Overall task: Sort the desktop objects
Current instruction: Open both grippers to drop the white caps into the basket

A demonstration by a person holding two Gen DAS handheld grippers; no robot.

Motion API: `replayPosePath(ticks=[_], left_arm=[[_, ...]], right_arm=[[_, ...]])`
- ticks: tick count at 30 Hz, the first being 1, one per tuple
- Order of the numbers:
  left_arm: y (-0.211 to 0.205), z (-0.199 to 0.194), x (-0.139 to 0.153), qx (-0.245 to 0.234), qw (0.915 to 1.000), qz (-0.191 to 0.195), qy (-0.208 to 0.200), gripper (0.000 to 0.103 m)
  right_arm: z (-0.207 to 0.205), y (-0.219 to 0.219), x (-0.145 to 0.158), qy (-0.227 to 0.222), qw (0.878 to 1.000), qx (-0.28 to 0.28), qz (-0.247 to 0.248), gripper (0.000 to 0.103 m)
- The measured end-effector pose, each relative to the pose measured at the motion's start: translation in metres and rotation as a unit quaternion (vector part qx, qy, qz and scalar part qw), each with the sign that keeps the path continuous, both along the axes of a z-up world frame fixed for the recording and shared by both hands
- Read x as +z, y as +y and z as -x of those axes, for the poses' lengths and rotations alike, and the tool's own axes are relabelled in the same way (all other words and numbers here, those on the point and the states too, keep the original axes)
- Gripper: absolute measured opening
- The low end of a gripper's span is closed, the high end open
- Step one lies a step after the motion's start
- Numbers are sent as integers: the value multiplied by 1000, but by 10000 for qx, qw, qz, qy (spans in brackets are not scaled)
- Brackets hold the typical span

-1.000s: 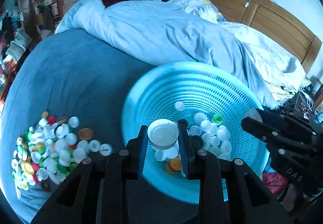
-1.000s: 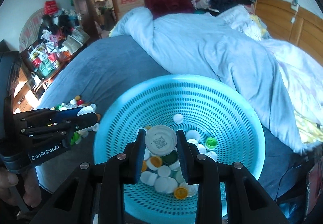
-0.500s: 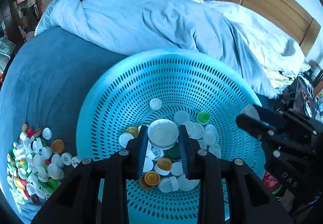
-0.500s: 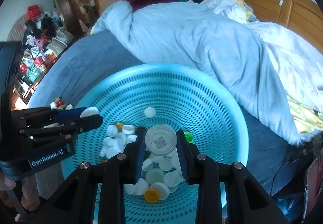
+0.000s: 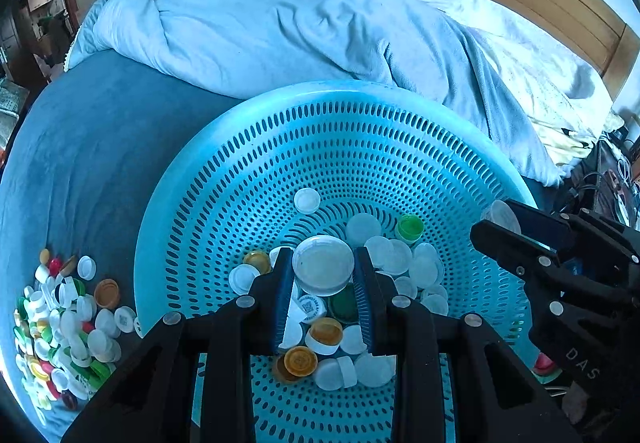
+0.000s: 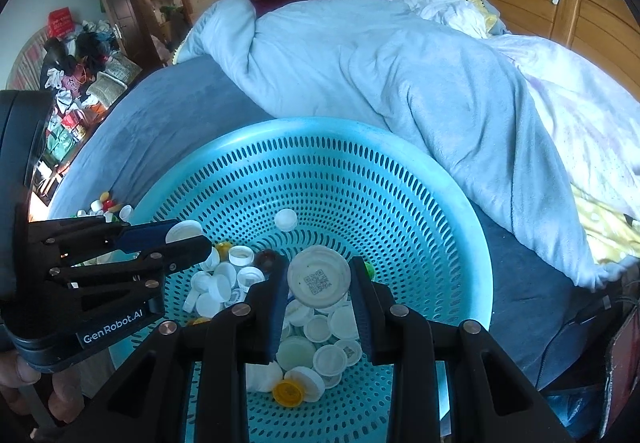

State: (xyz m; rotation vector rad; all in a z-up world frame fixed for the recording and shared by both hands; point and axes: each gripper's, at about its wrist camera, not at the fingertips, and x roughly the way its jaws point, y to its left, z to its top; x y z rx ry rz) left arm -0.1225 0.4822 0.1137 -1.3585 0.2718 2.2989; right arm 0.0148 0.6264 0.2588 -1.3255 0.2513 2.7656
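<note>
- Hovering over the blue basket (image 5: 208, 179): both claws, each clenched on a white cap.
- Left claw (image 5: 323, 279) grips a plain white lid (image 5: 322, 270) flat between its fingers, directly above the cap heap (image 5: 340, 323) at the basket's bottom.
- Right claw (image 6: 319, 281) grips a QR-code lid (image 6: 318, 280), also above the basket's middle, over loose caps (image 6: 316, 339).
- Key relation: both held lids sit straight over the basket floor, so the drop looks to be just down; no sideways travel needed.
- Left claw enters from the basket's left side, right claw from its right; neither looks clearly nearer the bottom.
- Unsorted cap pile (image 5: 60, 323) lies on the bed left of the basket, outside its rim.
- Risk, as a guess: a released lid may bounce on the heap.
</note>
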Motion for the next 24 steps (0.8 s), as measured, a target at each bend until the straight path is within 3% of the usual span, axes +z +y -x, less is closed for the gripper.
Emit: replayPosePath(ticks=[4, 5, 6, 8, 10, 16, 20, 24], left_arm=[[3, 0, -3, -29, 10000, 71, 10, 27], [4, 0, -4, -35, 10000, 81, 8, 34], [4, -1, -4, -29, 9999, 96, 31, 39], [4, -2, -3, -20, 9999, 104, 93, 40], [3, -2, -3, -18, 10000, 71, 58, 41], [-7, -1, 5, 94, 9999, -52, 123, 41], [-25, -4, 18, 167, 9993, -151, 308, 41], [-64, -17, 37, 343, 9966, -265, 696, 43]], right_arm=[[0, 1, -2, 0, 10000, -26, -17, 33], [0, 1, -3, -3, 10000, -34, -20, 34], [0, 1, -3, 3, 10000, -45, -25, 37], [-1, 1, -2, 37, 10000, -77, -50, 53], [-3, 1, -2, 77, 9999, -113, -87, 64], [-7, -1, 5, 203, 9992, -240, -232, 84], [-10, -11, 16, 358, 9986, -234, -315, 93], [-20, -42, 38, 795, 9958, -46, -454, 98]])
